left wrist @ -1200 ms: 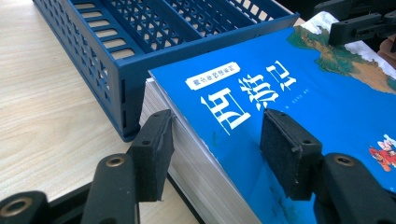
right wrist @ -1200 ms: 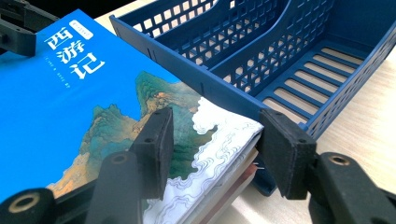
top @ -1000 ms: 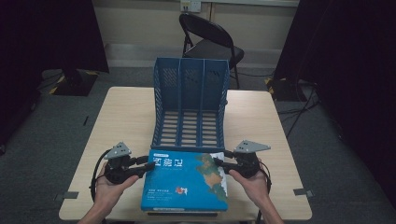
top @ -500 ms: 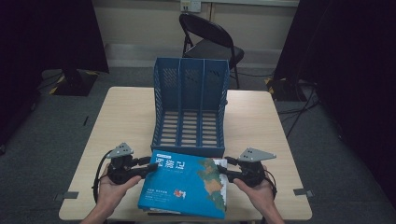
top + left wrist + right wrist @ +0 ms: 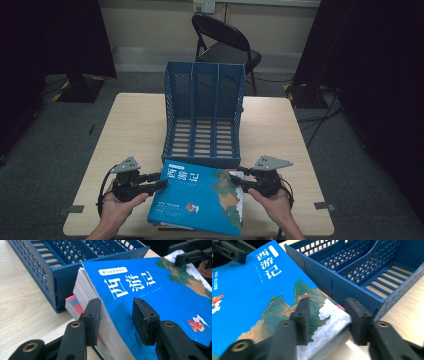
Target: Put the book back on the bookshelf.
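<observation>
A thick blue book [image 5: 200, 200] with a white Chinese title and a mountain picture lies tilted at the table's near edge, in front of a blue file rack [image 5: 204, 100]. My left gripper [image 5: 161, 181] grips the book's left edge. In the left gripper view its jaws [image 5: 116, 315] clamp the book [image 5: 155, 295], one pad against the pages and one on the cover. My right gripper [image 5: 235, 181] holds the right edge. Its jaws [image 5: 327, 315] have just been closing on the book's white corner [image 5: 329, 325], with both pads touching it.
Another book [image 5: 72, 302] with a red cover lies under the blue one. The rack [image 5: 62, 265] lies on its back on the wooden table [image 5: 135, 125], with its slots open toward me. A black folding chair [image 5: 225, 45] stands beyond the table.
The blue book has turned slightly clockwise and tipped. The right hand has slipped a little toward the near edge, and the left hand has stayed put.
</observation>
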A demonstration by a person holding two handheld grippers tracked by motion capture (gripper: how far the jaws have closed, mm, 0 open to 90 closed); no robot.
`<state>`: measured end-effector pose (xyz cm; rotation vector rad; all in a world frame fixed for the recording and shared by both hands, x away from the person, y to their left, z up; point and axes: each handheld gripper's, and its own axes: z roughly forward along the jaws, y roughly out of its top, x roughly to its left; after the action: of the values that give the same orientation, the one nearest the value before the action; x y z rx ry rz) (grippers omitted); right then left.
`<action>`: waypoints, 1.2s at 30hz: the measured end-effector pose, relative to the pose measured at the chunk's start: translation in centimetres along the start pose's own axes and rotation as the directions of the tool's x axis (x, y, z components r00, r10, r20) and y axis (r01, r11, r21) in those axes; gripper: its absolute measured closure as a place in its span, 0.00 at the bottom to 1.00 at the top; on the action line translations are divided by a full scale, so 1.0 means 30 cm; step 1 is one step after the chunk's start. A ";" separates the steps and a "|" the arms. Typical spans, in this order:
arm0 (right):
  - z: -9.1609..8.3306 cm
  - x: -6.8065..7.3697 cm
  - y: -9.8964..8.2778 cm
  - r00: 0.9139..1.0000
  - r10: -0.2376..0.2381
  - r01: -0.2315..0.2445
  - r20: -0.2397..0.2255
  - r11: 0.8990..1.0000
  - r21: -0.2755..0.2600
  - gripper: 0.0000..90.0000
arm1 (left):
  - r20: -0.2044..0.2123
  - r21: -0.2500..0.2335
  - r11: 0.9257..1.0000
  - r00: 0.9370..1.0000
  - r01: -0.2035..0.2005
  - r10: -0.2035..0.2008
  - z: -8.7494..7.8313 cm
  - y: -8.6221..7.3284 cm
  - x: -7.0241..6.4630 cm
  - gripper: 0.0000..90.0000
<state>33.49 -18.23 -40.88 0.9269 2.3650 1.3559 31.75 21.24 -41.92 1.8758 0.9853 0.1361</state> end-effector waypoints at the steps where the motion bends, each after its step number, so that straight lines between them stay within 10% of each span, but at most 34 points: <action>1: -0.007 0.003 -0.006 1.000 -0.001 0.001 0.002 1.000 0.000 0.67 | 0.001 0.001 1.000 1.000 -0.007 0.007 0.008 0.005 -0.003 0.65; 13: -0.093 0.046 -0.066 1.000 0.007 -0.007 -0.008 1.000 -0.002 0.65 | 0.014 0.014 1.000 1.000 -0.020 0.019 0.053 0.035 -0.014 0.65; 25: 0.014 0.017 -0.030 0.992 0.017 -0.019 -0.124 1.000 -0.013 0.66 | 0.025 0.006 1.000 1.000 -0.010 0.009 0.021 -0.004 -0.027 0.65; 36: -0.064 0.071 -0.074 0.995 0.010 -0.010 -0.101 1.000 0.008 0.67 | 0.042 0.033 0.998 0.998 -0.054 0.053 0.098 0.055 -0.036 0.66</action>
<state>29.99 -18.96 -41.56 0.8934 2.4440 1.4304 33.37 18.10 -41.80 1.9300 0.9151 0.1127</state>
